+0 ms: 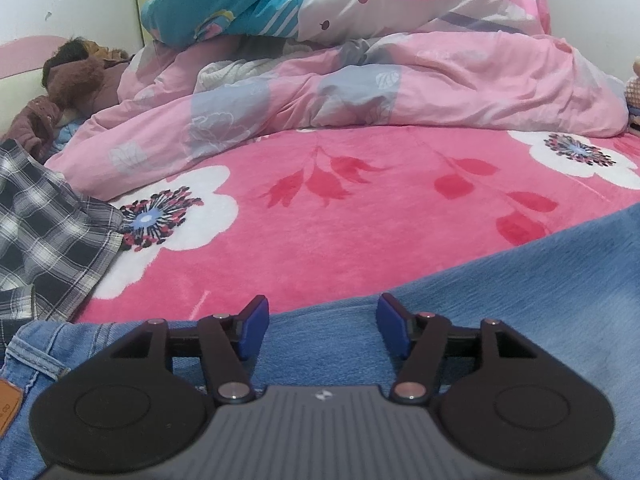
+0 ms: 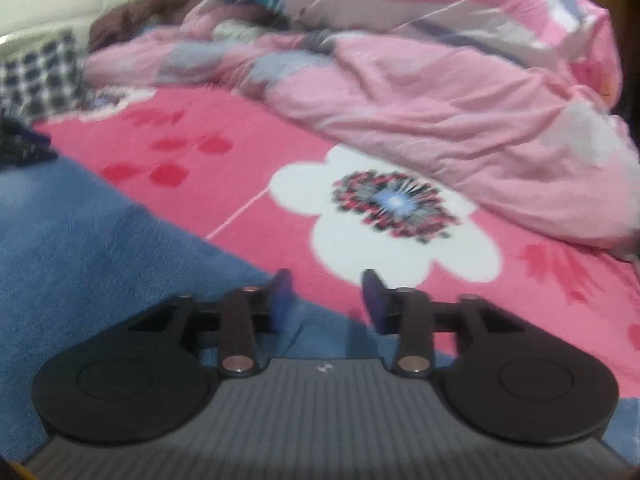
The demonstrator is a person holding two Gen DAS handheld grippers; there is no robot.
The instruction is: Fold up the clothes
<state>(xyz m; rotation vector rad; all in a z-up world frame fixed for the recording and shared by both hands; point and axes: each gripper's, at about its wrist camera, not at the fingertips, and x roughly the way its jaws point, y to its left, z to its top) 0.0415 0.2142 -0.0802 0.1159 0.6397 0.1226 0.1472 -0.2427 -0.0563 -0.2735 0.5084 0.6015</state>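
While both spread claws, left claw (image 1: 323, 326) and right claw (image 2: 326, 300), are hovering empty, faded blue denim jeans (image 1: 500, 300) are lying on the pink floral bed blanket (image 1: 340, 216); fold stage unclear.

Lighting is soft, even and indoor; its source is not visible and shadows are faint. No glare noted. The left wrist view is sharp throughout. The right wrist view is blurred overall, detail smeared. Both views show fisheye bending and dark corners.

Blue denim jeans (image 1: 500, 300), pink flowered blanket (image 1: 320, 240), black-white plaid shirt (image 1: 44, 224)
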